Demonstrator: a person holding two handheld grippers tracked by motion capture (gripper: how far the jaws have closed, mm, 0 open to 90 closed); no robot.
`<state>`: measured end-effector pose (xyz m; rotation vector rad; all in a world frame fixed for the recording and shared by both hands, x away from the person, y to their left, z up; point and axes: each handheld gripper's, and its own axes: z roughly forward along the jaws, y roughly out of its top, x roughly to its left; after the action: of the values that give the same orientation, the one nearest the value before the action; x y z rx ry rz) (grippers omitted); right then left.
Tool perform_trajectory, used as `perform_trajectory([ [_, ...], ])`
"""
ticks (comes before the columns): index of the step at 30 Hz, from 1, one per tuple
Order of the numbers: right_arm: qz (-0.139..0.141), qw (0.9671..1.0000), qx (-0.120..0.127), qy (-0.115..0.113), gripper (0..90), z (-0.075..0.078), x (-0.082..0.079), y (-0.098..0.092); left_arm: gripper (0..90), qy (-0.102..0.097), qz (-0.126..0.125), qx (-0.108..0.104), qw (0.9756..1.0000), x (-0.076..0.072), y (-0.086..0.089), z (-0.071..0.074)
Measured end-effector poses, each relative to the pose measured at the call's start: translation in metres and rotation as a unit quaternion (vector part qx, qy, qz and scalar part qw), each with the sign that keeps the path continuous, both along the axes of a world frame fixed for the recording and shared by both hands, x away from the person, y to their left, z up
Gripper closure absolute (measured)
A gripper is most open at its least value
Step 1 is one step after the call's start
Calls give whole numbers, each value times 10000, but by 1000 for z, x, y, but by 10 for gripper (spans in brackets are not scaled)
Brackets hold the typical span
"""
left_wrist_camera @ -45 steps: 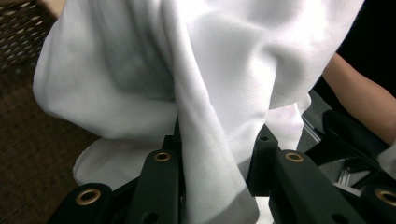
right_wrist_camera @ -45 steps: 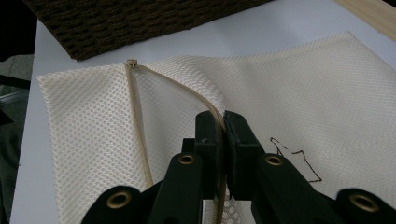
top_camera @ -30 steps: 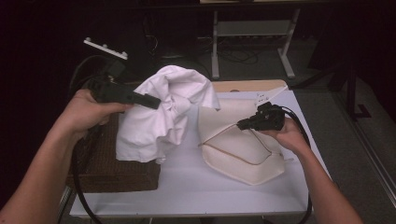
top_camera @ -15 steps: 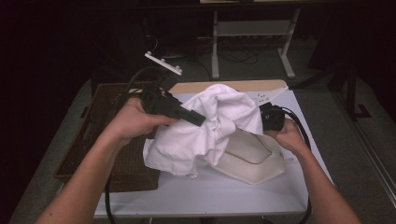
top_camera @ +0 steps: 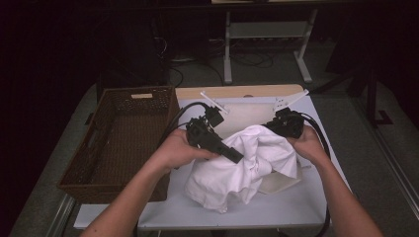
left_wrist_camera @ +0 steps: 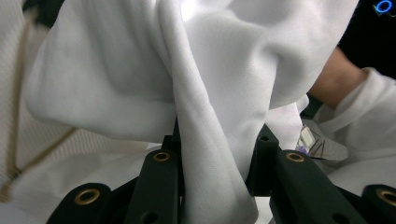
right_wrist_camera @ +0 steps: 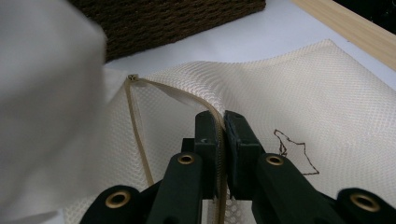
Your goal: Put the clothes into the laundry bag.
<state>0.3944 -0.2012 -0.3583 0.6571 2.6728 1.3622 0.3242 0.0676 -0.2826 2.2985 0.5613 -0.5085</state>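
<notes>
At centre frame your left gripper [top_camera: 238, 157] pinches the white cloth [top_camera: 247, 168]; just right, your right gripper [right_wrist_camera: 222, 154] clamps the mesh bag [right_wrist_camera: 299, 112] along its zipper edge.

**Around the work area**

We see a dark brown wicker basket [top_camera: 121, 136] on the left side of the pale table [top_camera: 276, 210]; its woven wall [right_wrist_camera: 168, 21] also shows in the right gripper view. A light wooden board [top_camera: 237, 92] lies along the table's far edge. Beyond it, on the dark floor, stands a white metal frame [top_camera: 267, 37] with cables [top_camera: 197, 59] beside it.
</notes>
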Motion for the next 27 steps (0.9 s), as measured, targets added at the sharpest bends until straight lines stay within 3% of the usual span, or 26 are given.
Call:
perform_trajectory([
  [1, 0, 10000, 0, 0, 839, 0, 0, 0, 699, 0, 0, 0, 10000, 0, 0, 0],
  [2, 2, 10000, -23, -2, 838, 0, -1, 0, 699, 102, 42, 184, 9998, 1, 0, -17],
  [3, 2, 10000, -23, -2, 838, 0, -1, 0, 699, 102, 42, 184, 9998, 1, 0, -17],
  [5, 12, 10000, -22, -15, 839, 2, -2, 2, 699, 320, 187, 367, 9986, 4, 2, -45],
  [9, 44, 10000, -52, -40, 839, 2, -4, 5, 698, 447, 273, 418, 9978, 7, 0, -69],
  [11, 81, 9999, -79, -49, 839, 2, -4, 8, 696, 463, 310, 446, 9974, 8, -1, -75],
  [15, 117, 9999, -83, -63, 839, 3, -7, 11, 689, 666, 610, 477, 9948, 17, -4, -100],
  [19, 168, 9998, -86, -76, 839, 4, -10, 13, 682, 723, 855, 404, 9929, 22, -7, -112],
  [20, 208, 9997, -80, -90, 839, 4, -12, 15, 682, 758, 1032, 372, 9911, 25, -8, -120],
  [21, 208, 9997, -80, -90, 839, 4, -12, 15, 683, 758, 1032, 372, 9911, 25, -8, -120],
  [22, 220, 9997, -88, -96, 839, 5, -15, 17, 683, 725, 1310, 375, 9880, 28, -8, -130],
  [23, 232, 9996, -88, -97, 839, 5, -16, 17, 683, 725, 1310, 375, 9880, 28, -8, -130],
  [24, 252, 9996, -102, -97, 839, 4, -17, 18, 683, 794, 1483, 321, 9852, 30, -6, -139],
  [25, 252, 9996, -102, -97, 839, 4, -17, 18, 683, 794, 1483, 321, 9852, 30, -6, -139],
  [27, 303, 9994, -124, -90, 839, 2, -21, 20, 682, 828, 1756, 162, 9808, 31, -1, -153],
])
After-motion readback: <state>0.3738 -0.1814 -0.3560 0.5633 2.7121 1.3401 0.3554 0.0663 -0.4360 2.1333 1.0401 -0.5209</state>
